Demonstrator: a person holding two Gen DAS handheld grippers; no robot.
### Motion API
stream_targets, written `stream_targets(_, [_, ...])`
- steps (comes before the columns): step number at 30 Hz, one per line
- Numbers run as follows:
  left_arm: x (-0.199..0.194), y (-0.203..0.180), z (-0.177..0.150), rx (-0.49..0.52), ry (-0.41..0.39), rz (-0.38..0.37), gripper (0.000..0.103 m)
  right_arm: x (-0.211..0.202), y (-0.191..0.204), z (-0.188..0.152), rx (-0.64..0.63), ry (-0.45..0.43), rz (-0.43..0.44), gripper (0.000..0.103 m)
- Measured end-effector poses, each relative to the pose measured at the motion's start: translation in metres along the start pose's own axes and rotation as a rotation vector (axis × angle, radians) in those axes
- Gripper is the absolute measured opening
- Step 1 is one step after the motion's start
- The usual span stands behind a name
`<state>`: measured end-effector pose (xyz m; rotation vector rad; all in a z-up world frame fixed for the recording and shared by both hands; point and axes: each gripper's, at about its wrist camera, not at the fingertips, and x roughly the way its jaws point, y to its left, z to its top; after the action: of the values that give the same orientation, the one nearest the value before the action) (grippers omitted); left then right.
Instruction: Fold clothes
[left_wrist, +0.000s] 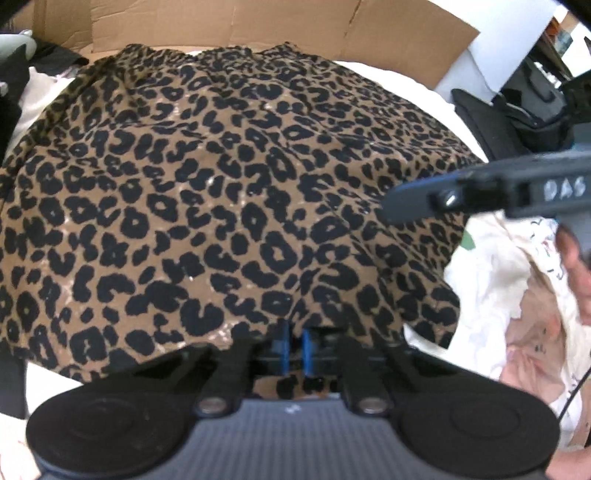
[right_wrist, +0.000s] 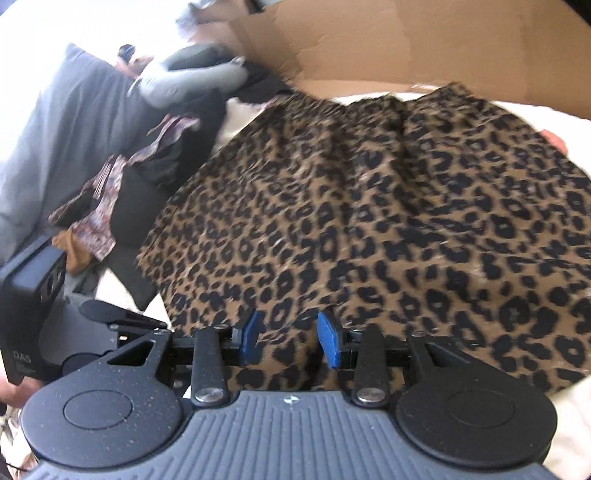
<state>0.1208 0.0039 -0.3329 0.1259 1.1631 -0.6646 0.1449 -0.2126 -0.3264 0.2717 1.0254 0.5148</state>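
Left wrist view: leopard-print skirt (left_wrist: 236, 192) lies spread, unfolded; left gripper (left_wrist: 294, 349) pinches its hem, right gripper (right_wrist: 290, 341) gapes over fabric, so folding's barely begun.

Both grippers low over the cloth, at six o'clock in their own views.

My left gripper (left_wrist: 294, 349) has its blue pads (left_wrist: 282, 347) nearly together, pinched on the leopard-print fabric (left_wrist: 229, 192). My right gripper (right_wrist: 289, 341) holds its blue pads (right_wrist: 248, 338) apart, fabric between them; its body enters the left view at three o'clock.
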Motion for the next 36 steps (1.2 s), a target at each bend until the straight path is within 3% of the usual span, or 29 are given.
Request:
stream_targets(1, [-0.001, 0.0, 0.0, 0.013, -0.007, -0.003, 0.001, 0.004, 0.003, -0.001, -0.013, 0.009, 0.006, 0.042])
stream_targets(17, [-0.012, -0.006, -0.02, 0.19, 0.038, -0.011, 0.0, 0.058, 0.012, -0.015, -0.08, 0.153, 0.063, 0.042])
stream_targets(24, [-0.007, -0.001, -0.026, 0.182, 0.096, -0.011, 0.001, 0.058, 0.015, -0.024, -0.102, 0.199, 0.069, 0.042])
stream_targets(29, [-0.021, 0.012, -0.023, 0.091, 0.107, -0.025, 0.003, 0.044, 0.019, -0.013, -0.116, 0.166, 0.086, 0.042])
stream_targets(36, [-0.059, 0.053, -0.019, 0.013, 0.041, 0.114, 0.008, 0.042, 0.036, -0.019, -0.192, 0.17, 0.094, 0.042])
